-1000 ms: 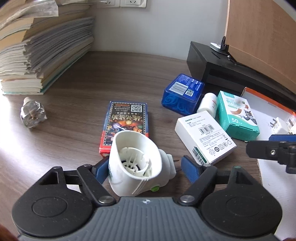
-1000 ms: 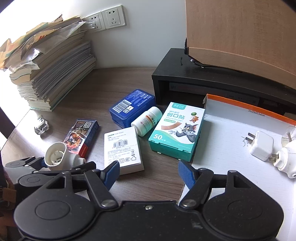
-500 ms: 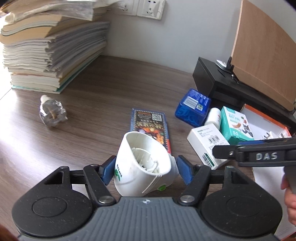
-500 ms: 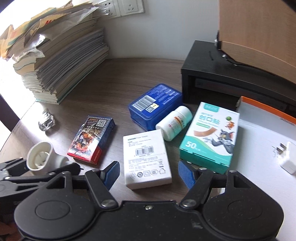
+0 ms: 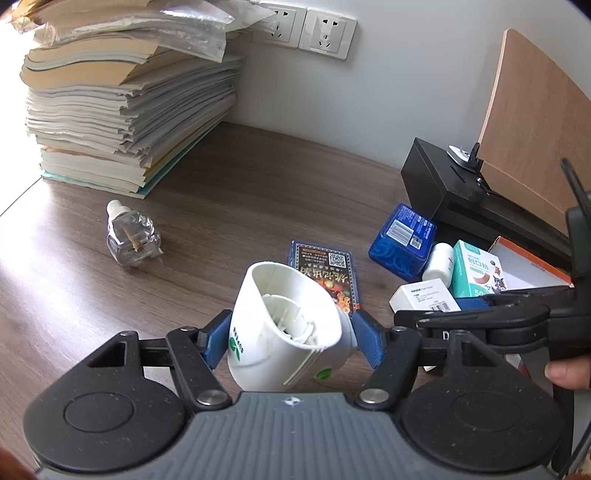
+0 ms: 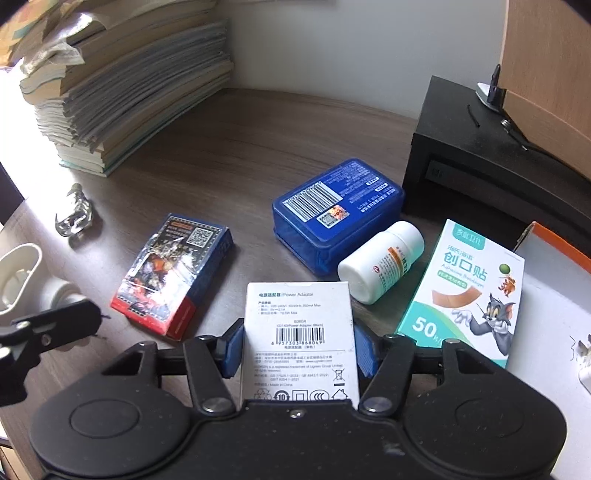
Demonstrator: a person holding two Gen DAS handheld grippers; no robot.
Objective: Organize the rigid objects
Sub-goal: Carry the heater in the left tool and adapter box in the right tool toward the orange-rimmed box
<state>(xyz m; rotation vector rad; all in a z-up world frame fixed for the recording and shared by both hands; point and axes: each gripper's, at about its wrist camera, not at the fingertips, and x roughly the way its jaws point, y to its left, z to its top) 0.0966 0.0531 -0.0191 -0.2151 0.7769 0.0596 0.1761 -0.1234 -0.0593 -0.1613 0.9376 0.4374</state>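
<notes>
Wood-grain desk (image 5: 258,192) carries, far left, a tall stack of books (image 5: 122,110) below two white wall sockets (image 5: 303,27). A clear refill bottle (image 5: 131,236) lies near it. Left gripper (image 5: 291,338) is clenched on a white plug-in vaporizer (image 5: 284,328), its blue pads touching both sides; a second ago the pads stood apart around it. Beyond lies a card box (image 6: 173,280) printed with a QR code. Right gripper (image 6: 297,349) now has its pads against both sides of a white box (image 6: 299,332) marked "Power Adapter"; earlier its jaws were spread and short of the box. Farther off sits a blue plastic case (image 6: 336,210) with a barcode label, touching a white pill bottle (image 6: 382,266) on its side. Right of these lies a teal bandage box (image 6: 465,295) marked "50", overlapping a white tray with an orange rim (image 6: 554,240). A black stand (image 6: 480,166) occupies the far right.
</notes>
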